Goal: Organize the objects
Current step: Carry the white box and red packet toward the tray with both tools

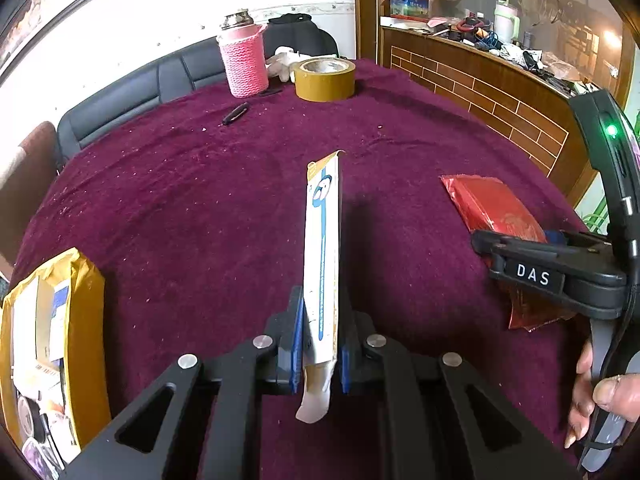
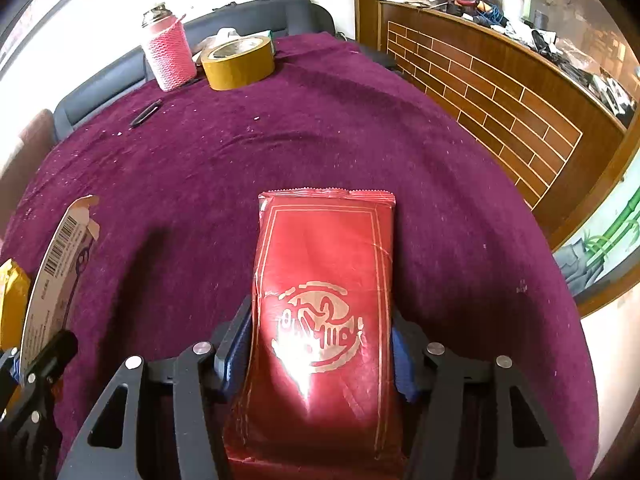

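Observation:
A thin white and tan carton (image 1: 322, 240) stands edge-on between the blue pads of my left gripper (image 1: 320, 320), which is shut on its lower part, just above the maroon tablecloth (image 1: 200, 200). The same carton (image 2: 56, 264) shows its barcode side at the left of the right wrist view. A red foil packet (image 2: 324, 248) with a pale emblem lies lengthwise between the fingers of my right gripper (image 2: 322, 320). Both pads press its sides and the packet is pinched narrow there. From the left wrist view the red packet (image 1: 492, 204) lies under the right gripper (image 1: 516, 240).
A yellow bag (image 1: 90, 340) with several items inside sits at the near left. At the far side stand a pink knit-sleeved flask (image 1: 243, 60) and a brown tape roll (image 1: 325, 79), with a black pen (image 1: 236, 113) near them. A wooden counter (image 1: 480, 92) runs along the right. A hand (image 1: 612, 396) holds the right gripper.

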`<action>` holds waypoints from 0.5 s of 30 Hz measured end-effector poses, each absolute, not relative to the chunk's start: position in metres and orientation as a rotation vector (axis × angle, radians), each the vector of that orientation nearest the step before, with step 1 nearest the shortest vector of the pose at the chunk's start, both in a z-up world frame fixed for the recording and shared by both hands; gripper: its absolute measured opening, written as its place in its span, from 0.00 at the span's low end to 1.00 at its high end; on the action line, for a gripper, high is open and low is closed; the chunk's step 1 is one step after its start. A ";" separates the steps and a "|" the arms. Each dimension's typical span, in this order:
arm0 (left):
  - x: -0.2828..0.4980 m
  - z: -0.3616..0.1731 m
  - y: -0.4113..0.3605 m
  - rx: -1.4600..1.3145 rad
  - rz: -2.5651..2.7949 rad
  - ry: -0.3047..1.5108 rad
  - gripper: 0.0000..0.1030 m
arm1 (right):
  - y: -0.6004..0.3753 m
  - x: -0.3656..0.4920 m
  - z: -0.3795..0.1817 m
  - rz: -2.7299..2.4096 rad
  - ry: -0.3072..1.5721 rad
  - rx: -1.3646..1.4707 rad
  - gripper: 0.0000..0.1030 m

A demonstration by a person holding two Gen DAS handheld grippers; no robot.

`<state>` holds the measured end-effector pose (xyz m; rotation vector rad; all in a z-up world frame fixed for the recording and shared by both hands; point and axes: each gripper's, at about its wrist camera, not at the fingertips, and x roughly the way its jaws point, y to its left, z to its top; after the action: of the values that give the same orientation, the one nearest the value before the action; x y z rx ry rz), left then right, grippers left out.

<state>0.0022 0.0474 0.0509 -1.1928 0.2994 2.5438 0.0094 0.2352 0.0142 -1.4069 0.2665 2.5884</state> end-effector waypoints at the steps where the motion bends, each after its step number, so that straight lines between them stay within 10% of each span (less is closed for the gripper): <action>1: 0.004 0.051 0.046 -1.192 2.545 0.295 0.13 | 0.235 0.012 0.015 2.590 0.276 -1.409 0.61; 15: 0.026 0.056 0.036 -1.168 2.545 0.271 0.13 | 0.231 0.049 0.016 2.604 0.317 -1.413 0.60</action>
<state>0.0263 0.0355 0.0563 -1.1682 0.2710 2.5453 0.0490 0.2309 0.0159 -1.4132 0.3169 2.6036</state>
